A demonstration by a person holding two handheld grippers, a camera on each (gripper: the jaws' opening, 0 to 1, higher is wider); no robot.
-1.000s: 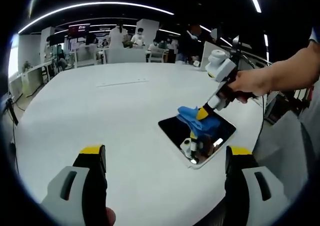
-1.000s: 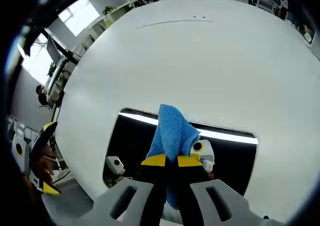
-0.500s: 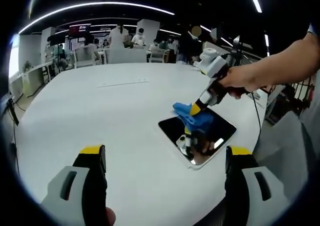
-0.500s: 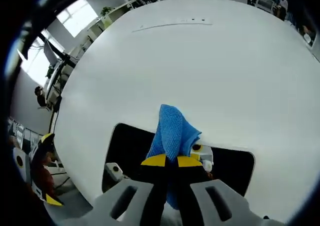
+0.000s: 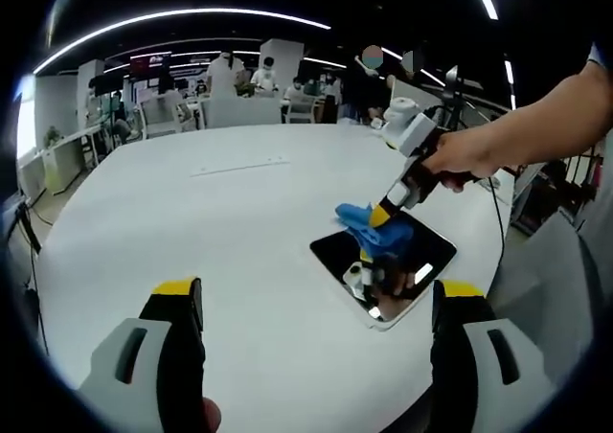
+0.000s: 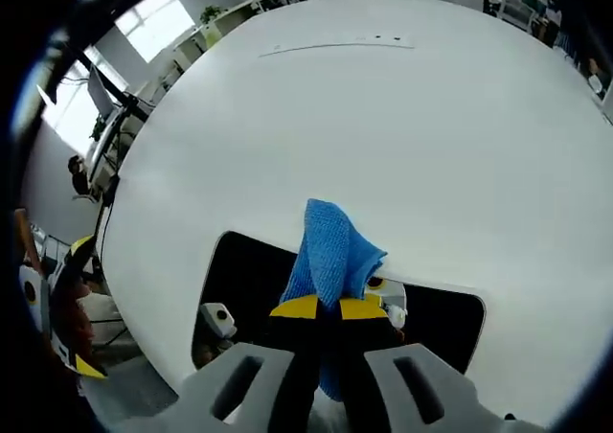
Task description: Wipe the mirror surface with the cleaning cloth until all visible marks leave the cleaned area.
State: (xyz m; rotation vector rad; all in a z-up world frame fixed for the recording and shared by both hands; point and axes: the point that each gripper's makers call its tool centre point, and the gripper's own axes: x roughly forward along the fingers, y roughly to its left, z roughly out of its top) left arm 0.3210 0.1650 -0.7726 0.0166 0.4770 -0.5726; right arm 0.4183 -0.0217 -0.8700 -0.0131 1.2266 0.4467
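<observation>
- While R gripper (image 6: 321, 310) has its jaws pinched on the cloth (image 6: 330, 251), best bet is keep the blue pad flat on the mirror (image 5: 383, 261) and sweep in overlapping passes, edge to edge.
- Mirror lies flat on the white table (image 5: 192, 222), near its edge; dark glass, any marks too small to tell.
- R hand (image 5: 460, 160) comes in from the side w/ gripper angled steeply down onto the glass.
- L gripper (image 5: 316, 356) hangs back, jaws spread wide, holding nothing, low over the table.
</observation>
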